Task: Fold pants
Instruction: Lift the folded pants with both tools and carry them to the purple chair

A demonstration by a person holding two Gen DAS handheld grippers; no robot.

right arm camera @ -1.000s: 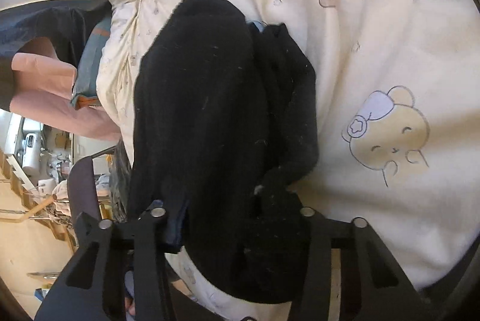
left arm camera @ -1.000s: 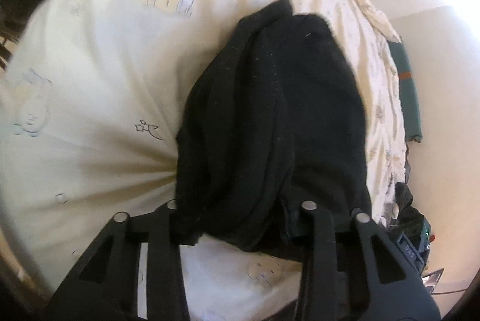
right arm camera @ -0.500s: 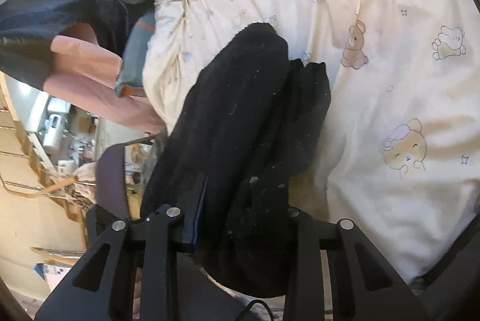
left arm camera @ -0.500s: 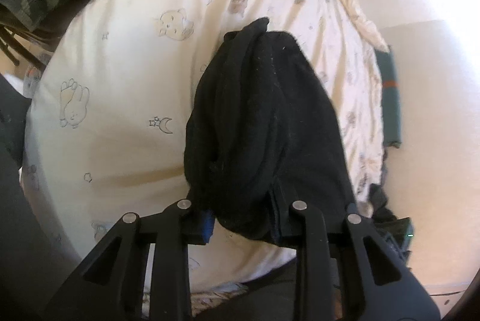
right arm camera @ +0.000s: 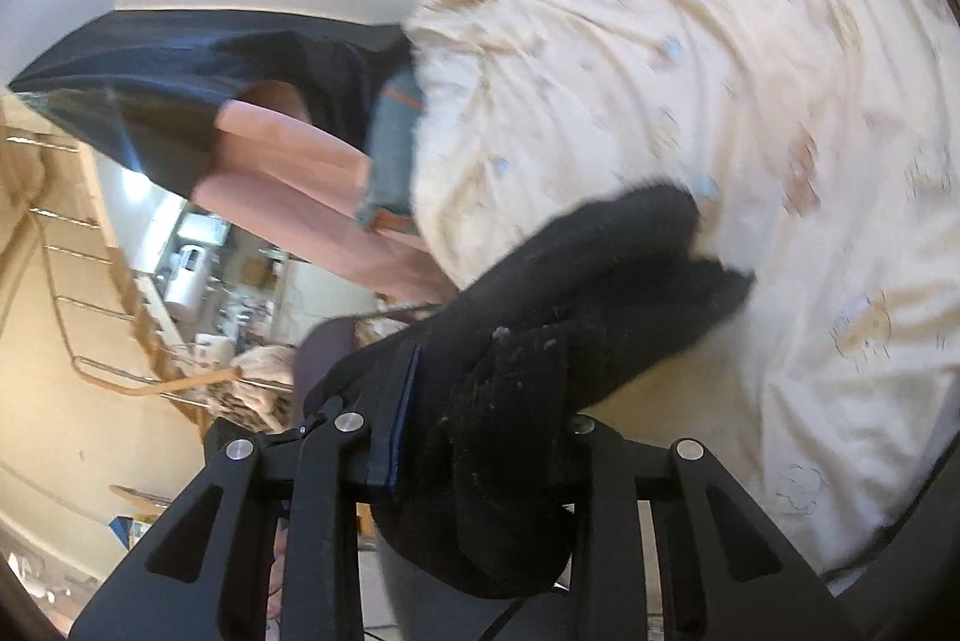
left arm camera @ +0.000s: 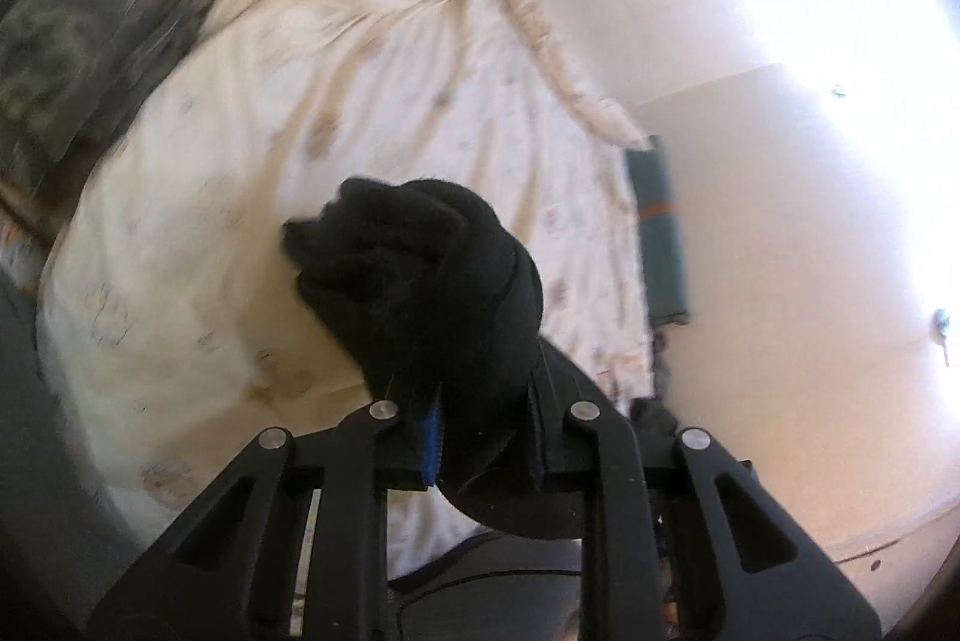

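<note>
Left gripper jaws closing, pinching a thick bunch of the black pants; right gripper jaws likewise clamped on bunched pants, each hand holding its own bit of the same garment. Pants run straight forward from each pair of jaws, long axis away from the hands, hanging clear above the cream bedspread, far ends looking just off it. Fabric thick, fuzzy, lint-speckled, rolled into rope-like folds, not flat; beyond, bed edge and pale wall.
</note>
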